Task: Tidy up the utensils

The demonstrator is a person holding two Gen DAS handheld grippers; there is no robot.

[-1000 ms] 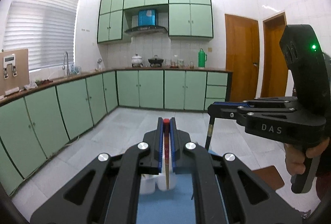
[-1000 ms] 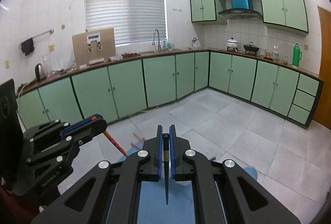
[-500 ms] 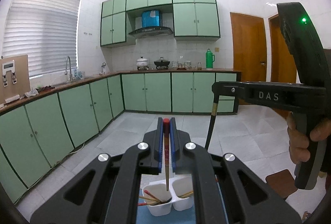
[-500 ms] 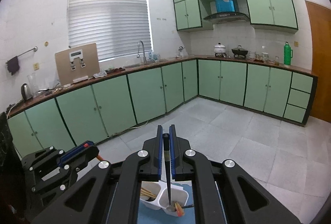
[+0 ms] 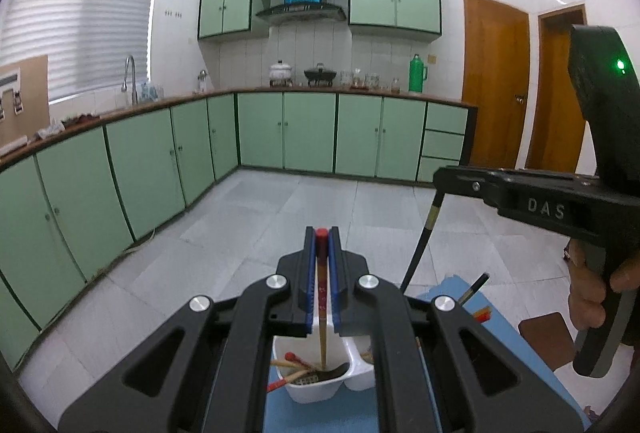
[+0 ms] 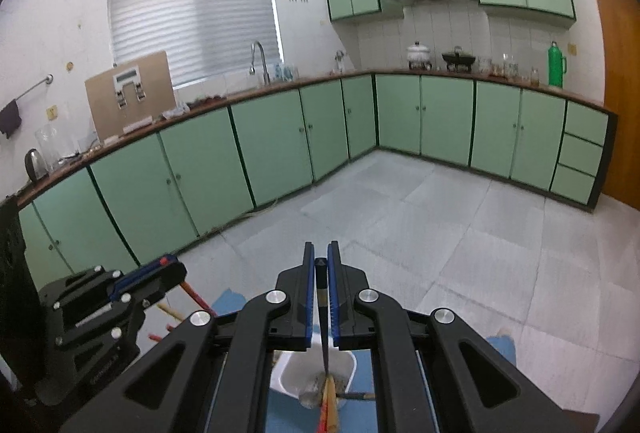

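My left gripper (image 5: 321, 233) is shut on a red-topped chopstick (image 5: 321, 293) that hangs tip-down into the left compartment of a white two-part container (image 5: 316, 395). Several red-tipped chopsticks (image 5: 296, 361) lie in that compartment. To the right, my right gripper (image 5: 440, 179) holds a black chopstick with a gold band (image 5: 420, 245), slanting down. In the right wrist view, the right gripper (image 6: 321, 253) is shut on the black chopstick (image 6: 322, 321), whose tip points into the container (image 6: 290, 373). The left gripper (image 6: 176, 269) with its red chopstick (image 6: 192, 295) stands at the left.
The container sits on a blue mat (image 5: 320, 417). Loose chopsticks (image 5: 478, 283) lie on the mat's far right part. A brown stool (image 5: 548, 337) stands beyond the mat. Green kitchen cabinets (image 5: 280, 137) line the far walls across a tiled floor.
Both grippers have come down and forward with their chopsticks. The white container, hardly seen a second ago, now lies right under both chopstick tips.
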